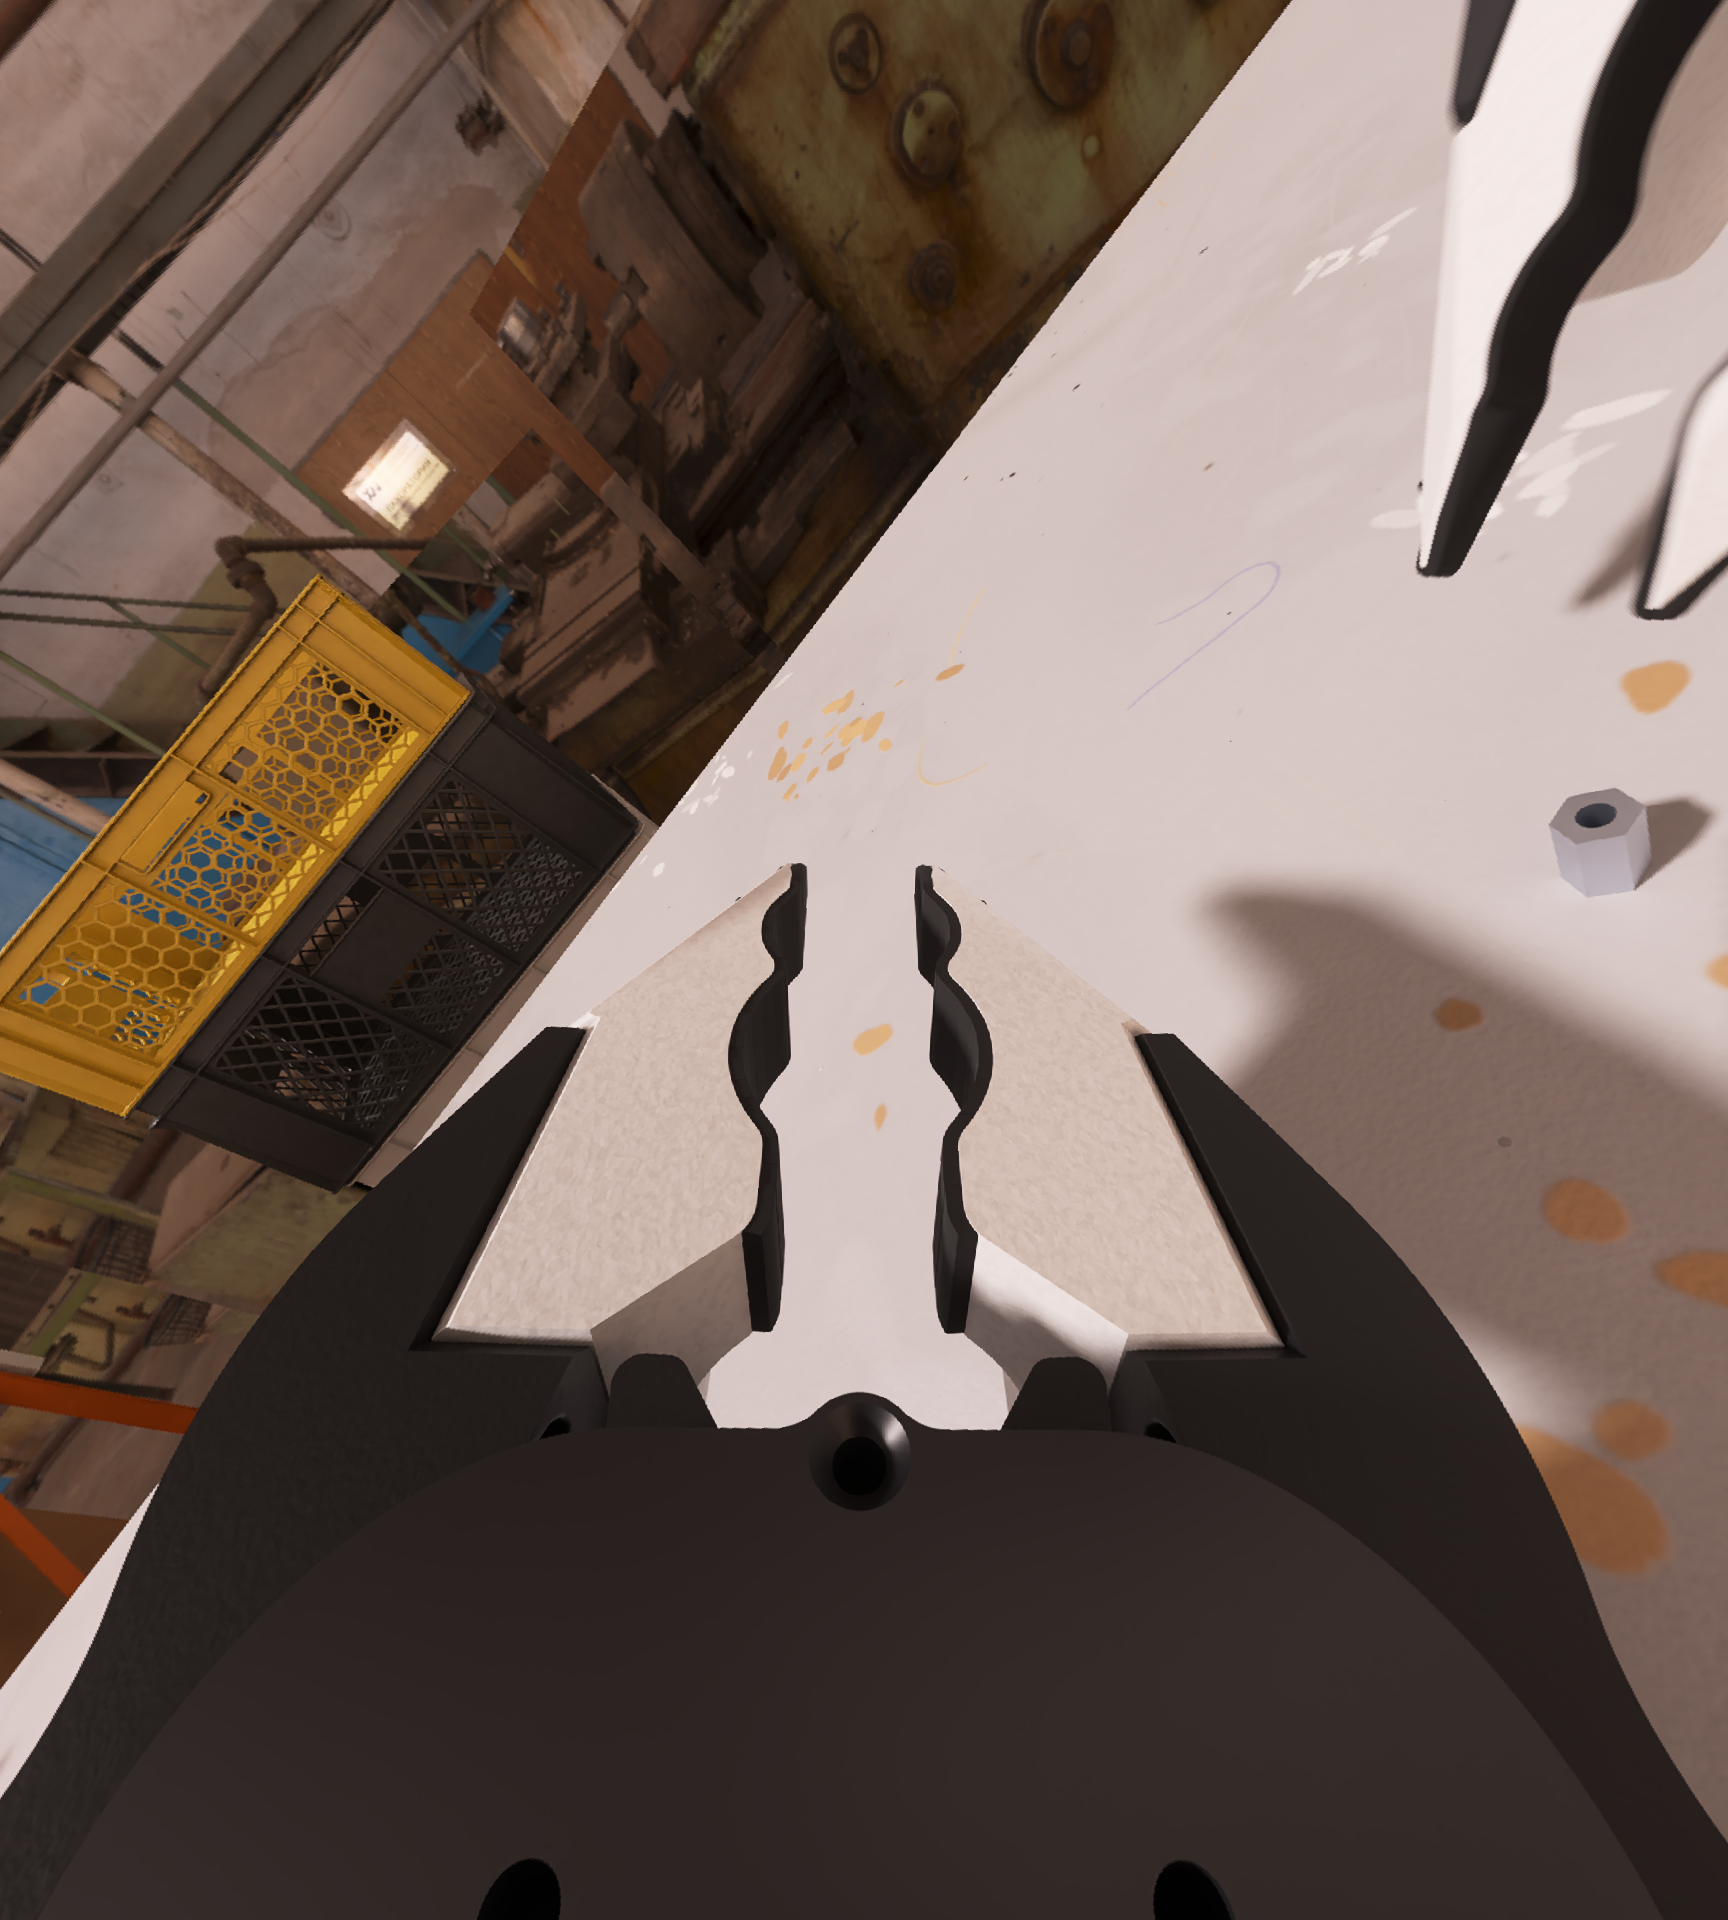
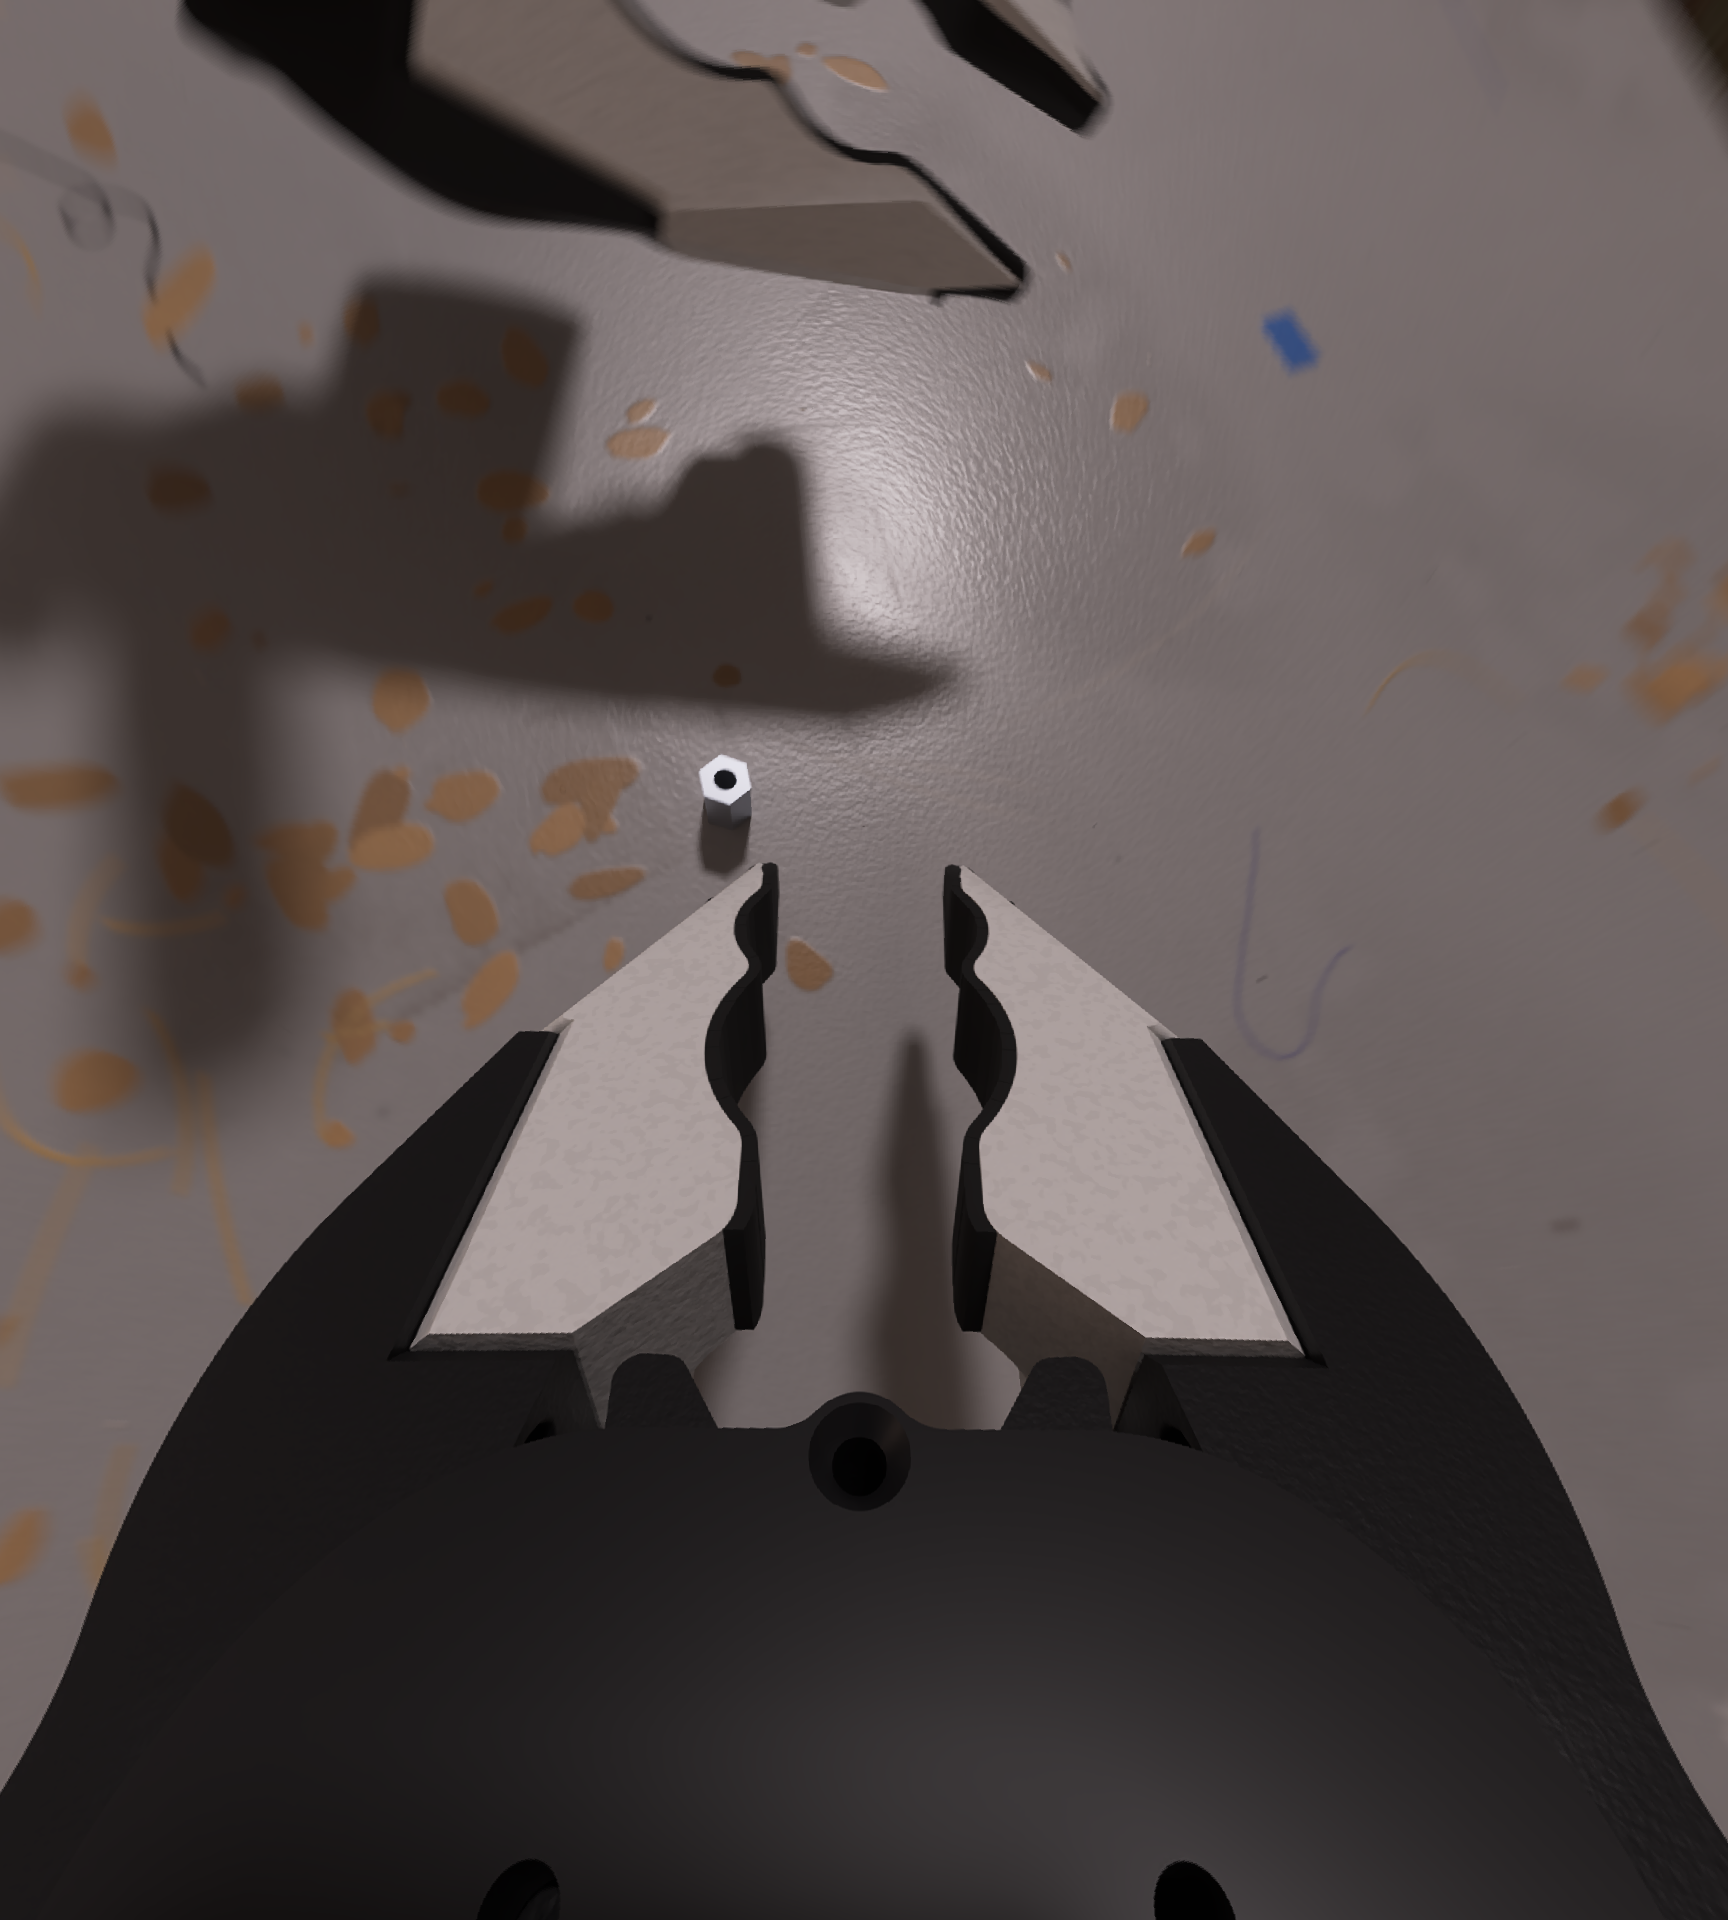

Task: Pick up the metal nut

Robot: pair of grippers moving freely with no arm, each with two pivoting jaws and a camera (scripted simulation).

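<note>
- The right gripper (image 2: pixel 861 878) is held over the table (image 2: pixel 1359 935), pointing down at it, jaws parted by a moderate gap and nothing between them.
- The left gripper (image 1: pixel 861 878) is likewise part open and empty, held low over the table near its left edge.
- The nut (image 2: pixel 724 795) stands on end on the table, its bore facing up, just beyond the right gripper's left fingertip and a little left of the gap, as its own view shows.
- In the left wrist view the nut (image 1: pixel 1601 840) lies off to the right, well apart from the left gripper, with the right gripper's fingers (image 1: pixel 1494 343) hanging above and beyond it.
- The right gripper is judged the one placed to make the grasp, since it is nearer the nut; a slight shift left seems needed to centre the gap.
- The table is flecked with orange stains; beyond its edge a yellow crate (image 1: pixel 216 831) is stacked on a black crate (image 1: pixel 403 987).
</note>
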